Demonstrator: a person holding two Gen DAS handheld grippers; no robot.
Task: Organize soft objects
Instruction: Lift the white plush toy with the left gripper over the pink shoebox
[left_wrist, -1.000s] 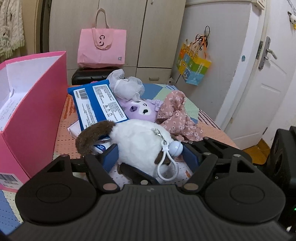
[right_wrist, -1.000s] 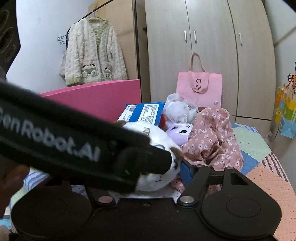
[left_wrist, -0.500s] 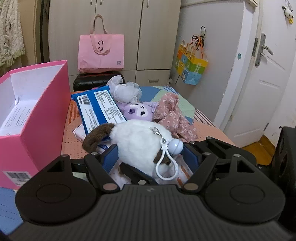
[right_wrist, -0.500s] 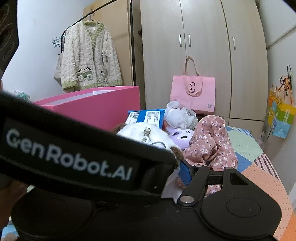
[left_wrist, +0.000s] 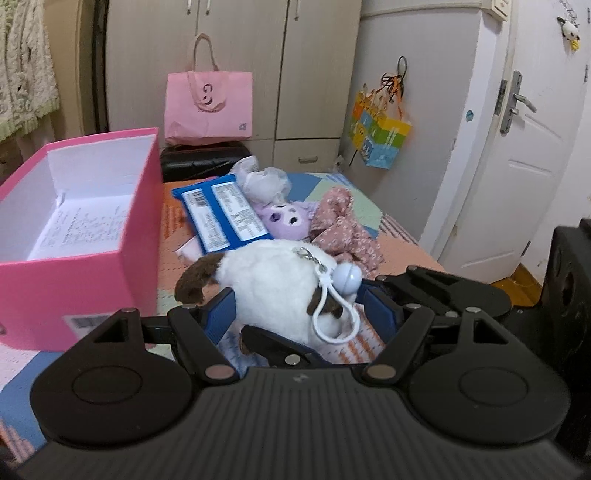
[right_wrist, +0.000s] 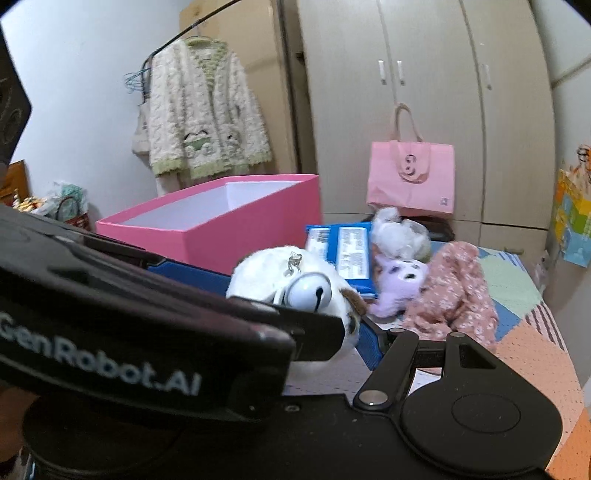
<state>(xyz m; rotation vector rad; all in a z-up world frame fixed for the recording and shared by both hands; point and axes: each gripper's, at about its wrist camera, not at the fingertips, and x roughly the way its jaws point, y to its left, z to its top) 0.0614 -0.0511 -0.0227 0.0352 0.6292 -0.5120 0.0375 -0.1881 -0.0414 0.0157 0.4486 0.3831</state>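
My left gripper (left_wrist: 299, 306) is shut on a white plush dog (left_wrist: 273, 291) with brown ears and a pale blue bell on a white loop, held above the bed. The dog also shows in the right wrist view (right_wrist: 295, 280), with the left gripper's body across the frame. My right gripper (right_wrist: 354, 343) is behind it; only its right finger (right_wrist: 369, 343) shows, so its state is unclear. An open pink box (left_wrist: 92, 229) stands to the left. A purple plush (left_wrist: 288, 221), a floral pink cloth (left_wrist: 343, 225) and a white bundle (left_wrist: 262, 181) lie beyond.
A blue flat package (left_wrist: 221, 214) lies beside the pink box on the patchwork bed (left_wrist: 399, 243). A pink tote bag (left_wrist: 208, 107) sits on a black case by the wardrobe. A white door (left_wrist: 524, 166) is at the right. A knit cardigan (right_wrist: 203, 122) hangs at left.
My left gripper has risen with the plush dog, so the bed and the pink box now look lower. The box's inside is more in view. The right gripper has moved up too.
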